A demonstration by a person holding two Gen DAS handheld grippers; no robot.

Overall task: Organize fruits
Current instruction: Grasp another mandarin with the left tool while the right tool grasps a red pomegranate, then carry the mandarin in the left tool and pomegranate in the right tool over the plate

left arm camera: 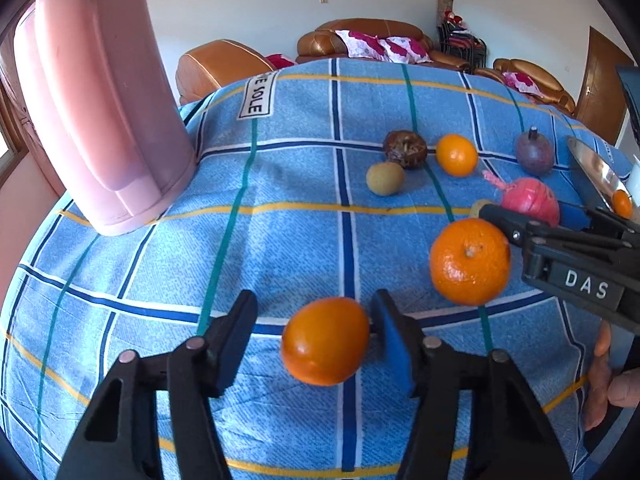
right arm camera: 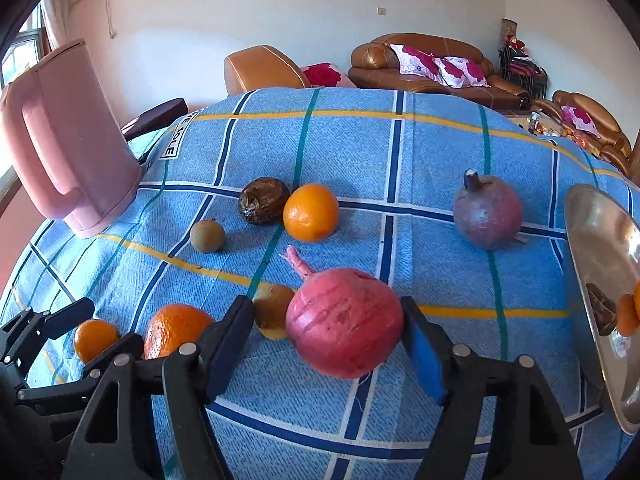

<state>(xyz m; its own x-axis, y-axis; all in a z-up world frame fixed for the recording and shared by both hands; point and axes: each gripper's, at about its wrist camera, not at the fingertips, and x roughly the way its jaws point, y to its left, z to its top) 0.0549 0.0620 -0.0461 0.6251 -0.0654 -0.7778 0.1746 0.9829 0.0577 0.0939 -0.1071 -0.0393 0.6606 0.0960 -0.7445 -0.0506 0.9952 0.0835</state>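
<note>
The left gripper (left arm camera: 316, 340) stands spread around a small orange (left arm camera: 325, 340) on the blue plaid cloth (left arm camera: 280, 168), its right pad touching the rind and its left pad apart. The right gripper (right arm camera: 326, 344) brackets a pink pomegranate (right arm camera: 344, 322) with both pads just clear of the skin. Both fruits look firm, round and liable to roll; the orange's rind should yield slightly, the pomegranate is likely heavier, and each is best taken across its widest girth.

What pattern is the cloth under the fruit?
The cloth is light blue plaid with navy, white, teal and yellow stripes; clearest in the right wrist view.
</note>
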